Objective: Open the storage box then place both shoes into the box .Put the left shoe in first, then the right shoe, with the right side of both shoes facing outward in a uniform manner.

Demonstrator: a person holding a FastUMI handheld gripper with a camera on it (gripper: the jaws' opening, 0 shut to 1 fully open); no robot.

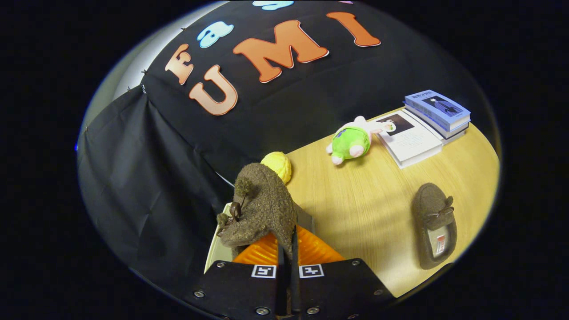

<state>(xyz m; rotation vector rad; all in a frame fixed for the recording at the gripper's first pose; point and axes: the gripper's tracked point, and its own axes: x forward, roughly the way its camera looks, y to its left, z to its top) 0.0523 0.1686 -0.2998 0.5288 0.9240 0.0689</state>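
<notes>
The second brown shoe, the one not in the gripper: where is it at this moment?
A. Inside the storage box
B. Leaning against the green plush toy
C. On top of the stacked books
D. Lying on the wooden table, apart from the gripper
D. The second shoe lies flat on the bare wooden table, well off to the side of the gripper, which is shut on the other shoe.

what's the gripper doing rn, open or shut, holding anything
Gripper: shut on the brown shoe, its fingers pinching the heel edge, lifted above the table.
</notes>
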